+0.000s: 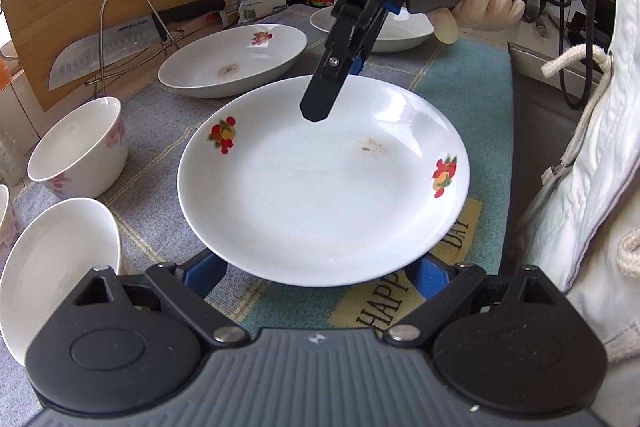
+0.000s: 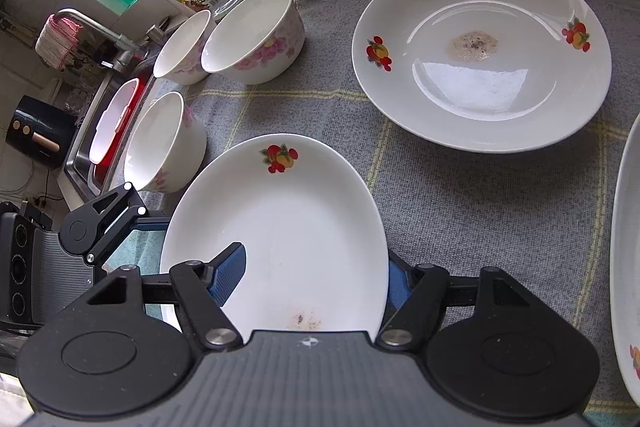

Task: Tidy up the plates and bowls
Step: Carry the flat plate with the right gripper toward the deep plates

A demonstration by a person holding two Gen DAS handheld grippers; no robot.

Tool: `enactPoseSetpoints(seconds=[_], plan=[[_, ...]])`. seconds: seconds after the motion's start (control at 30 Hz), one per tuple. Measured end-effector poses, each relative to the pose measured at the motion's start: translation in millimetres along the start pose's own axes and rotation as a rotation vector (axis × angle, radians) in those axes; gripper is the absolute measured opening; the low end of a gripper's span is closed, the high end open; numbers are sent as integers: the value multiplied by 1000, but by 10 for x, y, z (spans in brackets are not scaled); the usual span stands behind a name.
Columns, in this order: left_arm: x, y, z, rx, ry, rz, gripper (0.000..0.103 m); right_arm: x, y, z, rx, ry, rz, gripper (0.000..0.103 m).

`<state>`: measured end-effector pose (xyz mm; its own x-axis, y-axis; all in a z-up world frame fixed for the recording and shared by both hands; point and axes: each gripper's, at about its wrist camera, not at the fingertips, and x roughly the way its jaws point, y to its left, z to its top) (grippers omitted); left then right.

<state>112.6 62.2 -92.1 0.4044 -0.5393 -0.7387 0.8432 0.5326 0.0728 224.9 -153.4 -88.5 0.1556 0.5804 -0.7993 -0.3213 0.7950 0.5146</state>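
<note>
Left wrist view reads "DAS" on the right gripper (image 1: 316, 115), clamped on the plate (image 1: 320, 187); left gripper (image 1: 320, 273) straddles its rim unclenched.

Both cams are sitting on the grippers, looking forward and steeply down at the tabletop (image 1: 472, 75). The left wrist one is hovering close over the near plate (image 1: 320, 183), facing the back wall, with the right gripper (image 1: 316, 115) poking in from above. The right wrist one is looking toward the sink side, right up against that same plate (image 2: 296, 223). Both are also catching the second plate (image 2: 480, 55).
</note>
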Motion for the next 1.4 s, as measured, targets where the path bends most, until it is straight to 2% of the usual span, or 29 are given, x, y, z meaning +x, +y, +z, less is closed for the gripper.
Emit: enactPoseSetpoints(seconds=[0.6,1.4], plan=[[108,-32,433,48,-20,-19,95,-445,-224,-43,2,-75,-23,76],[845,-294,1354,122,-35,-129,95,-1282,-1158,-276,82,-184,-109,77]])
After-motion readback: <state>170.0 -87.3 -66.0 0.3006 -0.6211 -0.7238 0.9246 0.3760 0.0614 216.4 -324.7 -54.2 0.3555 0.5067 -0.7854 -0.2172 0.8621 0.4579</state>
